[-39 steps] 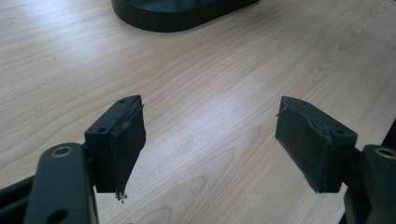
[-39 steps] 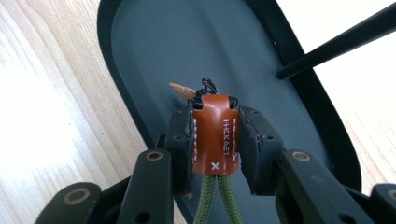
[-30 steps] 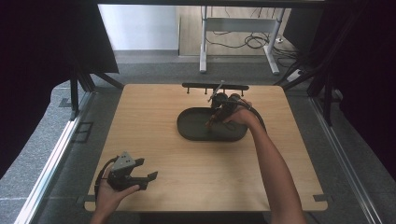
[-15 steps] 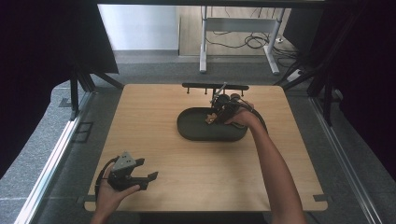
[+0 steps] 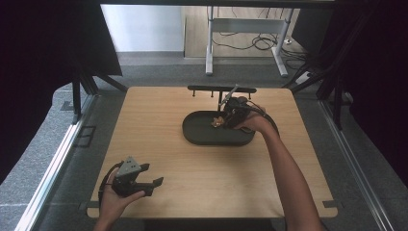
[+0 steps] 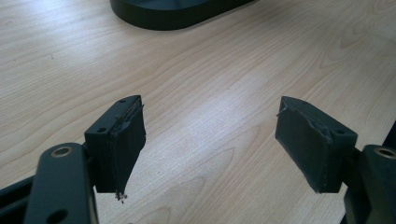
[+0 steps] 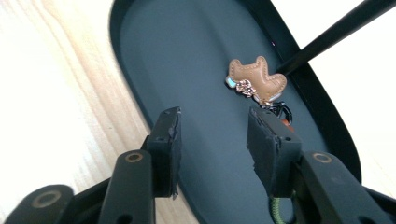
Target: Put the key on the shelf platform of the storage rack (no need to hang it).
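Hovering over the far right end of a dark oval tray (image 5: 202,139) on a pale wooden table (image 5: 173,173), the right gripper (image 5: 230,114) points down into the dish, its jaws having just been opening, with nothing between them. In the right gripper view, the two black pads stand parted above the tray's smooth floor (image 7: 187,70), and a small tan leather keychain charm (image 7: 257,79), stitched along its edges, lies flat inside the tray just beyond the right-hand pad. A cluster of small metal beads (image 7: 244,87) sits on the charm's lower edge, and a dark clasp (image 7: 280,111) trails from it toward the pad; whether clasp and pad touch cannot be told. A thin black rod (image 7: 336,32) crosses the upper right corner of that view, ending near the charm.

Seen from above, the charm (image 5: 218,121) rests near the tray's far rim, just beside the gripper. Behind the tray, a low black rack (image 5: 221,89) stands at the table's far edge.

The left gripper (image 5: 153,185) is held low at the near left corner of the table, well apart from the tray. Its own view shows the jaws spread wide over bare wood, gripping nothing, with the tray's rim (image 6: 177,11) in the distance.
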Available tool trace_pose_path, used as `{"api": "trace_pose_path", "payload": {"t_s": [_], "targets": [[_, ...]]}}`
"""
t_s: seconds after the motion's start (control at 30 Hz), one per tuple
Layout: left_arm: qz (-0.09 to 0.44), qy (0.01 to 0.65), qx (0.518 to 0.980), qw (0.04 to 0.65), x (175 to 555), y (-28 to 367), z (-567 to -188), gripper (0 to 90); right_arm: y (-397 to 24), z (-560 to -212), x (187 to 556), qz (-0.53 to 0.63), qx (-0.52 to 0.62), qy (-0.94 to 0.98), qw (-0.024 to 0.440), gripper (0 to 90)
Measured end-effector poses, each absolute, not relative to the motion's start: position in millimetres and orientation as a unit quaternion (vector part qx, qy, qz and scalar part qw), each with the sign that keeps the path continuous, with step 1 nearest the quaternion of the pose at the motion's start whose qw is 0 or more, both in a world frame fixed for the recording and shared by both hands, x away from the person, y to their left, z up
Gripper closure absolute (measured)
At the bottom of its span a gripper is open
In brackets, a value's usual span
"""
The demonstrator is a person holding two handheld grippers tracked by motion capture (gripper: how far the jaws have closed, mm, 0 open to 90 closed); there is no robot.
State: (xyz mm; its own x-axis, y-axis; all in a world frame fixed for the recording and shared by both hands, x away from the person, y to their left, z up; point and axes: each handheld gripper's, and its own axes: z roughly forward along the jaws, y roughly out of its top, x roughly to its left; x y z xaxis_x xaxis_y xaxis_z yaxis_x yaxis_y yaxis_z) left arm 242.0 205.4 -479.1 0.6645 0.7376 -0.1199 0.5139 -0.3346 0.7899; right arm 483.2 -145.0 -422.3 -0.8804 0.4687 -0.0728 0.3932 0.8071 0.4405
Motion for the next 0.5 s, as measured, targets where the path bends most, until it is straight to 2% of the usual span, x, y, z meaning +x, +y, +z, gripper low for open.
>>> {"api": "trace_pose_path", "payload": {"t_s": [0.27,0.5], "targets": [[0.131,0.386,0.808,0.425,242,204,-479,24.3,-151,-414,464,0.238,0.224,0.941,0.083,49.0],[0.131,0.387,0.808,0.425,242,202,-480,24.3,-164,-409,446,0.258,0.229,0.935,0.083,48.3]]}}
